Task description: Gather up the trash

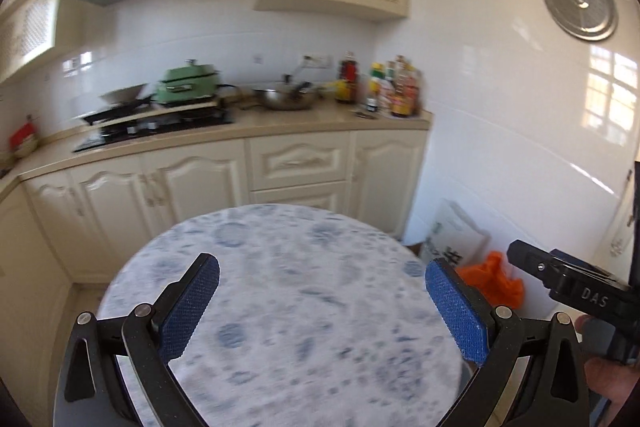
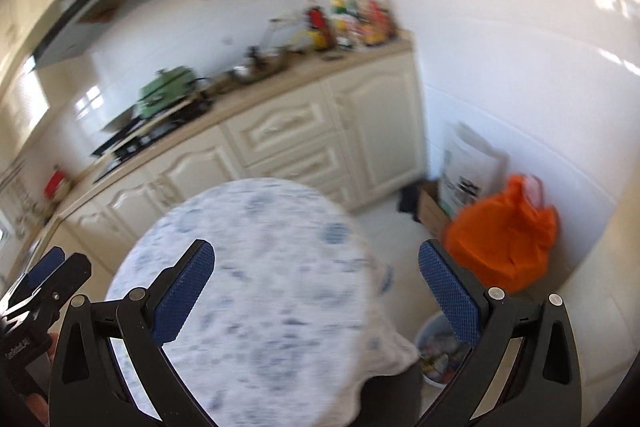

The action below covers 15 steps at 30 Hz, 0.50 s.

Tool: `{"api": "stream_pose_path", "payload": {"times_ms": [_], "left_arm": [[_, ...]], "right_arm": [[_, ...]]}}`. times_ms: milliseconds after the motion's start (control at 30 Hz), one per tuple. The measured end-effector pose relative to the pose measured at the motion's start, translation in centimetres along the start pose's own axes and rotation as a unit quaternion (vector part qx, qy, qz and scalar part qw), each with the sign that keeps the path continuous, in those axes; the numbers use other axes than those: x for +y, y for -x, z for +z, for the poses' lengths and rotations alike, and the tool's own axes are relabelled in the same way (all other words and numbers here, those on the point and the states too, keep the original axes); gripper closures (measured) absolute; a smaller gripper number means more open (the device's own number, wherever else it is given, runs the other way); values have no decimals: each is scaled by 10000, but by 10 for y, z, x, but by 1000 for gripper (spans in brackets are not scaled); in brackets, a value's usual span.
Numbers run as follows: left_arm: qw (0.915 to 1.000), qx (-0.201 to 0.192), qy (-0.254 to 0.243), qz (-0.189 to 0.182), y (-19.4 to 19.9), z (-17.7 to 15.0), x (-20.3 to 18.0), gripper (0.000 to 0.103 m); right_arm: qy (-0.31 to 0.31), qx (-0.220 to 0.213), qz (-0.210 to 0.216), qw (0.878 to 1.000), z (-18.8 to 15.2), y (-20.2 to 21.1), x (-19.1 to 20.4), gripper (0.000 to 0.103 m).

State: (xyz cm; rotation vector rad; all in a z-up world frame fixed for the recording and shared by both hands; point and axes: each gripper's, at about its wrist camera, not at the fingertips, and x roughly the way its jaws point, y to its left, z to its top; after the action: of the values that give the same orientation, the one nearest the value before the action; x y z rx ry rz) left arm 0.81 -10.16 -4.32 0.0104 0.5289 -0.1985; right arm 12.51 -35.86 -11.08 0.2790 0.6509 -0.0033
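Left tongs point(image 1: 322, 275) spread wide, empty. Right tongs point(image 2: 316, 263) likewise spread wide, empty, side by side.

A round desk point(image 1: 280, 287) stands before the cabinets point(image 1: 208, 179). Right of the desk, on the floor, a bin point(image 2: 434, 351) sits near a bag point(image 2: 500, 239) by the wall.

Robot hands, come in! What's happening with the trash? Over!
Left gripper open, empty. Right gripper open, empty. Trash bin on floor beside table, already holding rubbish. Nothing blocking.

walls point(image 1: 500, 99): glossy white tile | cabinets point(image 1: 200, 183): cream | round table point(image 1: 288, 291): blue-white cloth | light: window reflections
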Motion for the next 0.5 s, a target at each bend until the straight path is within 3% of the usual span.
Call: {"api": "stream_pose_path", "payload": {"times_ms": [233, 500], "left_arm": [[9955, -218, 323, 859, 84, -35, 35, 1], [9908, -519, 556, 1121, 141, -72, 24, 1]], "right_arm": [[733, -41, 290, 9969, -31, 21, 79, 0], [1169, -155, 394, 9922, -69, 57, 117, 0]]}}
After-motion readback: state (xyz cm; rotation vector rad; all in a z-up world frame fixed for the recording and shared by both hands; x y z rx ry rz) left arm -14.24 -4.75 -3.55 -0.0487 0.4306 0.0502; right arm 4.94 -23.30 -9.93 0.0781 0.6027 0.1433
